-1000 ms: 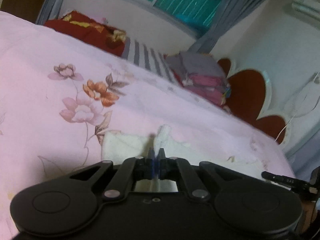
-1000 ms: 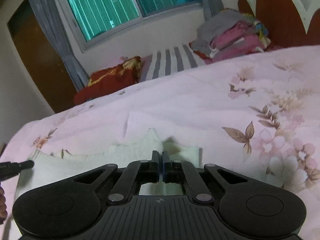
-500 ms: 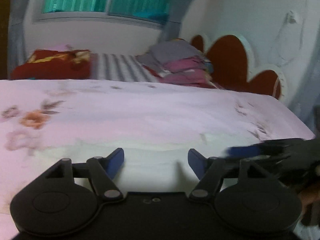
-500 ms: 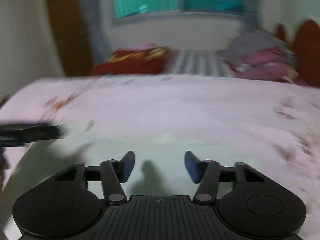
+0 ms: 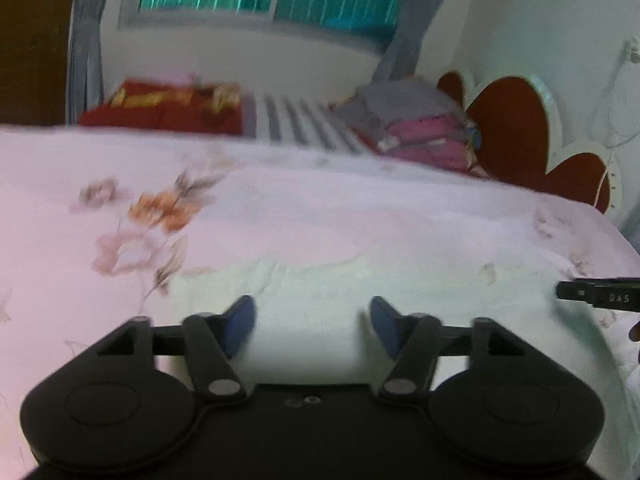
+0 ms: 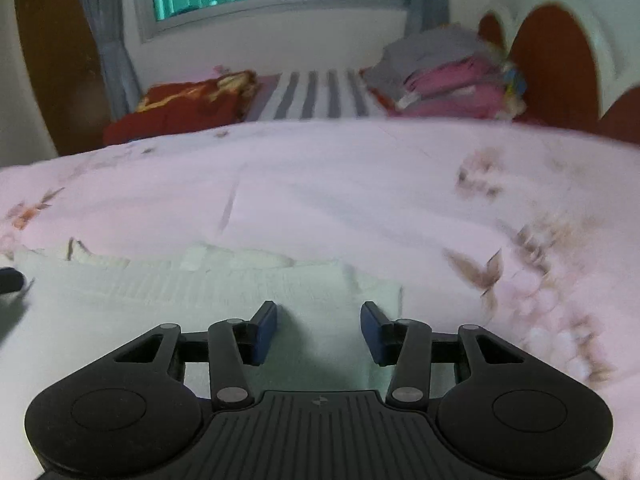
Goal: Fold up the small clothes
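Observation:
A small white ribbed garment (image 5: 400, 296) lies flat on the pink floral bedsheet (image 5: 320, 216); it also shows in the right wrist view (image 6: 180, 300). My left gripper (image 5: 312, 322) is open and empty just above the garment's left part. My right gripper (image 6: 319, 332) is open and empty above the garment's right part. The tip of the right gripper (image 5: 596, 298) shows at the right edge of the left wrist view. Both views are blurred.
A pile of folded grey and pink clothes (image 6: 444, 76) sits at the far side by the red headboard (image 6: 552, 76). A red patterned cushion (image 6: 188, 108) and a striped cloth (image 6: 320, 96) lie under the window.
Both grippers were shut on pinched-up folds of the white garment one second ago. They have opened and let go, and the garment now lies flat beneath them.

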